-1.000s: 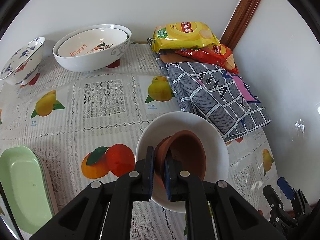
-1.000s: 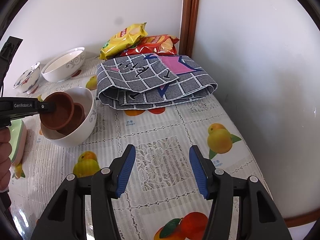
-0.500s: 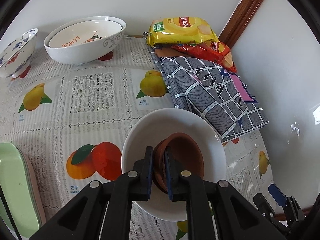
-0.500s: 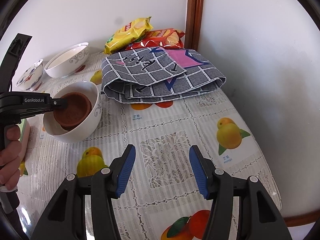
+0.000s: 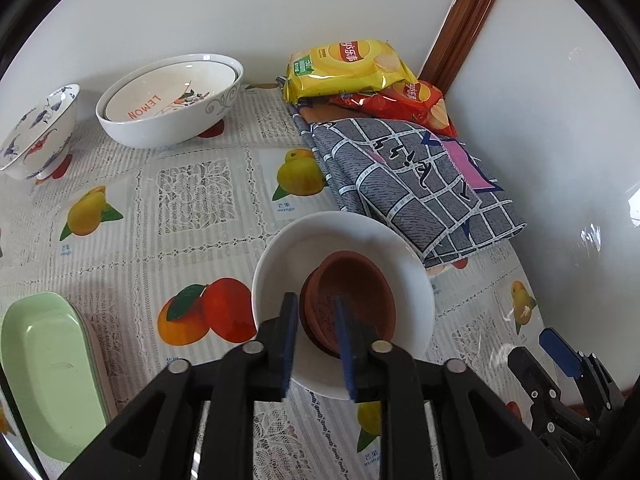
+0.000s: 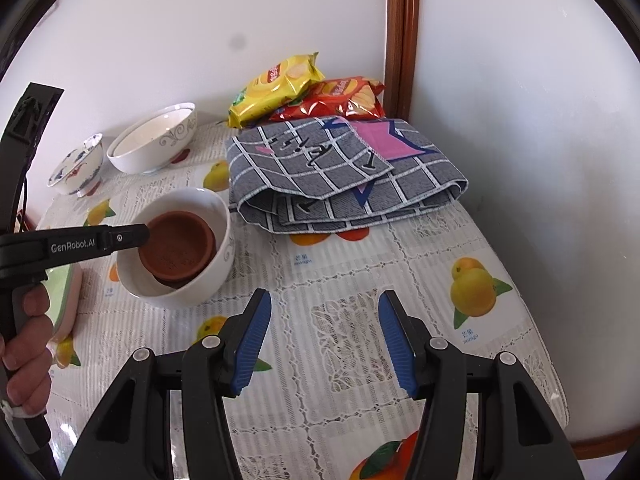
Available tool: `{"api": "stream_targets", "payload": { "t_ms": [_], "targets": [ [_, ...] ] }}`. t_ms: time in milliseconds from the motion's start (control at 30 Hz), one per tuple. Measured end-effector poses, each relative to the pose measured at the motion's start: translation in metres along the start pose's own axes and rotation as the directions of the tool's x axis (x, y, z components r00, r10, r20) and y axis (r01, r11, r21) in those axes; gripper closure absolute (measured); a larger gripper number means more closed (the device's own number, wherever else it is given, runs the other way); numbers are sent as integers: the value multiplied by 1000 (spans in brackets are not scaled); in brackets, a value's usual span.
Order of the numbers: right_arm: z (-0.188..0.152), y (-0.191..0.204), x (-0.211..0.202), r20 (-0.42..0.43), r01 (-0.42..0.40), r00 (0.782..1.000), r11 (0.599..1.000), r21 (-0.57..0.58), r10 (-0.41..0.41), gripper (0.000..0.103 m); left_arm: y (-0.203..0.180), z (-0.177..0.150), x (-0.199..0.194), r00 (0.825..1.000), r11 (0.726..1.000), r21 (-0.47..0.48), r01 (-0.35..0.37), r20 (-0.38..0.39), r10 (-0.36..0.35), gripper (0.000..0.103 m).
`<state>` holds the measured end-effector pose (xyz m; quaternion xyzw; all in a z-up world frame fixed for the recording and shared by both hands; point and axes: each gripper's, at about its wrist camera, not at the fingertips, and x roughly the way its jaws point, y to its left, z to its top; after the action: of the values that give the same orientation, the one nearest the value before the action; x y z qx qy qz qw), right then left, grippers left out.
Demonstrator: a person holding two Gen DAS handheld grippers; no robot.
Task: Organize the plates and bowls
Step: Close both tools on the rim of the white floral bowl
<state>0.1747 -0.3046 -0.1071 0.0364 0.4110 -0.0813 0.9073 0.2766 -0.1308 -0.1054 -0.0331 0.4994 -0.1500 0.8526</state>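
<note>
A white bowl (image 5: 404, 256) stands on the fruit-print tablecloth with two nested brown clay bowls (image 5: 356, 292) inside it. My left gripper (image 5: 316, 332) straddles the near rim of the upper brown bowl. Its jaws are opening, and a gap shows between the pads and the rim. In the right wrist view the same white bowl (image 6: 212, 264) and brown bowls (image 6: 176, 244) sit at the left, with the left gripper (image 6: 142, 234) reaching in from a person's hand (image 6: 28, 344). My right gripper (image 6: 324, 344) hovers open over bare tablecloth, holding nothing.
At the back left, two large white bowls (image 5: 172, 100) are nested beside a blue-patterned bowl (image 5: 38, 132). A green dish (image 5: 48, 376) lies at the near left. A folded grey cloth (image 5: 416, 188) and chip bags (image 5: 348, 68) fill the back right corner by the walls.
The left gripper lowered the tilted brown bowl into the other brown bowl inside the white bowl, then its jaws parted from the rim. The right gripper stayed open.
</note>
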Motion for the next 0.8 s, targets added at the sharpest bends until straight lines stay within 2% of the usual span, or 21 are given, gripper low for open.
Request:
{"api": "stream_targets", "payload": {
  "t_ms": [67, 167, 400, 567, 667, 800],
  "targets": [
    [4, 3, -2, 9, -8, 1000, 1000, 0, 8, 47, 2, -1, -10, 999, 1000, 3, -15, 34, 15, 66],
    [9, 8, -4, 16, -22, 1000, 1000, -9, 22, 47, 6, -1, -20, 998, 999, 3, -33, 56, 33, 66],
    [21, 23, 3, 24, -63, 998, 998, -16, 64, 47, 21, -5, -18, 997, 997, -35, -67, 35, 68, 65],
    [28, 34, 21, 4, -92, 996, 996, -21, 92, 47, 28, -8, -8, 997, 996, -54, -76, 10, 77, 65],
    [33, 37, 37, -32, -97, 995, 995, -13, 96, 56, 32, -7, -2, 998, 995, -66, -68, -1, 68, 65],
    [38, 42, 52, -50, -112, 993, 993, -22, 111, 58, 31, -5, 8, 997, 995, -66, -75, -16, 74, 65]
  ]
}}
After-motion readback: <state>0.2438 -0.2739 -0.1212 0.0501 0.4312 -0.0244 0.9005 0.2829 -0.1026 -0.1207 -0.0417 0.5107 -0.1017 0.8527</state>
